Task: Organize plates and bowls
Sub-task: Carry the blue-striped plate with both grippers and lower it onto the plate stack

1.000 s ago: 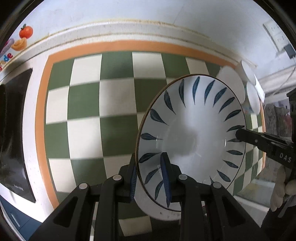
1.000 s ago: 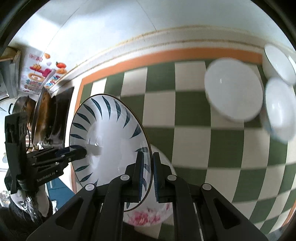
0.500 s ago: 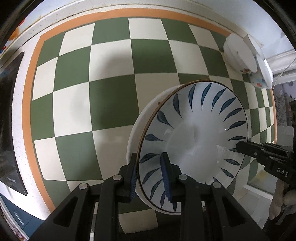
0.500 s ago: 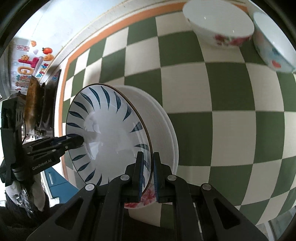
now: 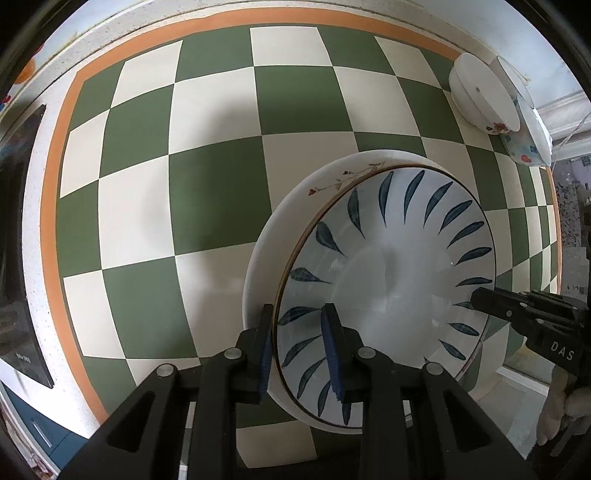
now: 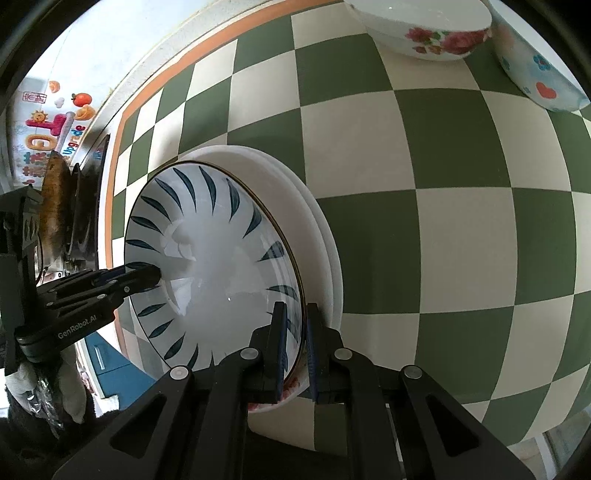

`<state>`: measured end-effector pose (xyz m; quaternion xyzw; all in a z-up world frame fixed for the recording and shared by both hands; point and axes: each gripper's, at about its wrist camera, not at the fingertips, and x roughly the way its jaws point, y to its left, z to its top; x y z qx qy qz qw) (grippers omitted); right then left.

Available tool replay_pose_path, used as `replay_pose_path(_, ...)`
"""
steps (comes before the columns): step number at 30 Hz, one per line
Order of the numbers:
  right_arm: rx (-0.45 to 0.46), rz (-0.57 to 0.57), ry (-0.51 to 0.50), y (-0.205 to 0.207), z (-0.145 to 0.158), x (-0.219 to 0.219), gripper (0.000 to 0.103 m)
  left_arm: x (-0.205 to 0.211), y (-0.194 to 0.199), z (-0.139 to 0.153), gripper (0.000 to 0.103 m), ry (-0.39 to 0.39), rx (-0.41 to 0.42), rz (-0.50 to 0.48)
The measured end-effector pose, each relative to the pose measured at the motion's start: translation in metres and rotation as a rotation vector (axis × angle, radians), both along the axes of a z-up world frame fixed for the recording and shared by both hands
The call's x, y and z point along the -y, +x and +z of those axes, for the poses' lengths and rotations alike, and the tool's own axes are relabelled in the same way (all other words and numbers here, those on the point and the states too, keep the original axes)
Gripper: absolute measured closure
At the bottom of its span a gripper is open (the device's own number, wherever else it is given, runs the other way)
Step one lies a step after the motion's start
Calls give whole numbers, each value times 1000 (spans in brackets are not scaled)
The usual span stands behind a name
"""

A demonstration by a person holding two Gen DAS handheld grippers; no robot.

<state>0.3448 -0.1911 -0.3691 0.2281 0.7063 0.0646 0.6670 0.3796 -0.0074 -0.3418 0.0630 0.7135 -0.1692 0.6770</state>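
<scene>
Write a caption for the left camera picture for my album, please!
Two hand-held grippers lower a blue-leaf plate onto a white plate.

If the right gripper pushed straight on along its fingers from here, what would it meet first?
The right gripper is already clamped on the rim of the blue-leaf-patterned white plate, so pushing on would just carry that plate along. Beyond lies the green-and-cream checkered tablecloth; the flowered white bowl sits farther off, though depth is unclear.

Your blue-leaf plate (image 5: 384, 280) covers most of the floral plates (image 6: 321, 236) beneath; how many are stacked cannot be told. The red-flowered bowl (image 6: 424, 33) and heart-patterned bowl (image 6: 535, 70) run off the right wrist frame's edge.
</scene>
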Motion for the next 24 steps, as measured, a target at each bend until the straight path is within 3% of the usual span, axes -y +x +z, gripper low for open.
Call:
replay_pose_path(8, 6, 23, -12, 4, 2, -4, 89, -5, 1, -1, 79, -2, 2, 51)
replay_pose_path(24, -10, 24, 79, 6, 4, 15, 89, -38, 3, -4, 79, -46, -26, 201)
